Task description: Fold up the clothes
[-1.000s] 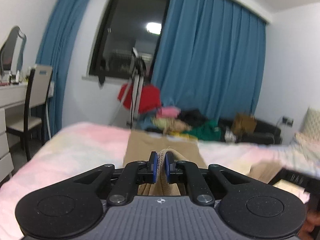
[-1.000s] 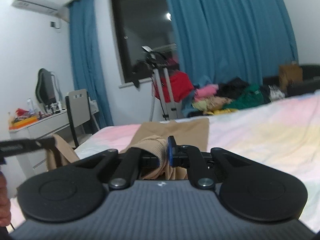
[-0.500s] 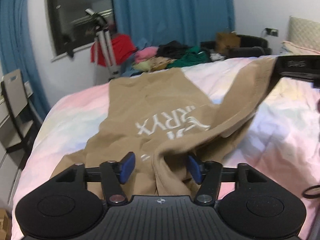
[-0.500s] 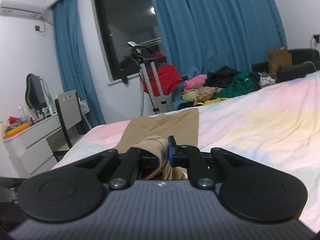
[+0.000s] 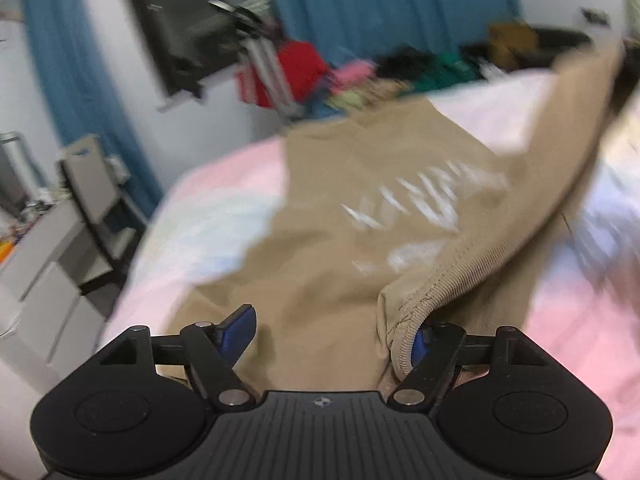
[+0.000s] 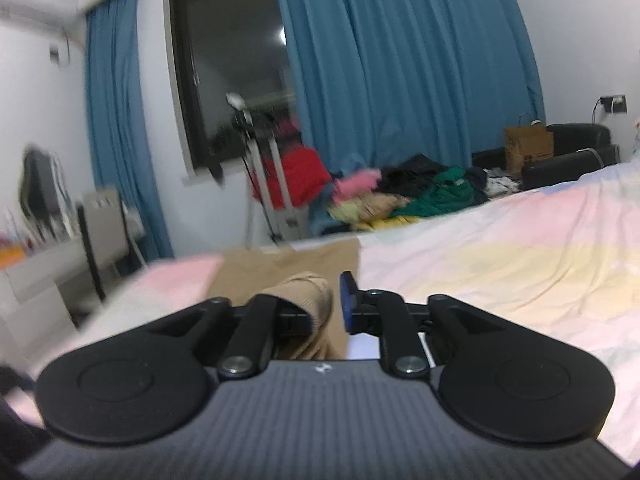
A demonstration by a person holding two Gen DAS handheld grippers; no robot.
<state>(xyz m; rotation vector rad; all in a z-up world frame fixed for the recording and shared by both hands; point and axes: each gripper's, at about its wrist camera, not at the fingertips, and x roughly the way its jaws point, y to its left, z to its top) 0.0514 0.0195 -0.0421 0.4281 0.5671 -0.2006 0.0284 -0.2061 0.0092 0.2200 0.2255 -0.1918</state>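
A tan sweatshirt (image 5: 360,208) with white lettering lies spread on the pastel bed (image 5: 208,208). My left gripper (image 5: 332,332) is open just above it; a ribbed tan cuff (image 5: 416,312) drapes over its right finger, and the sleeve stretches up to the far right. In the right wrist view my right gripper (image 6: 324,304) has its jaws a little apart, with a ribbed tan cuff (image 6: 308,292) resting against the left finger. The sweatshirt's body (image 6: 288,264) lies beyond it on the bed (image 6: 500,248).
A chair (image 6: 104,224) and white dresser (image 6: 32,280) stand left of the bed. A pile of clothes (image 6: 400,196), a tripod stand (image 6: 260,168) with a red garment, blue curtains (image 6: 400,60) and a dark sofa (image 6: 568,156) are behind.
My left gripper opened, let the tan cloth go and tipped down over the sweatshirt. My right gripper's jaws have parted slightly around the cuff and it has shifted right.
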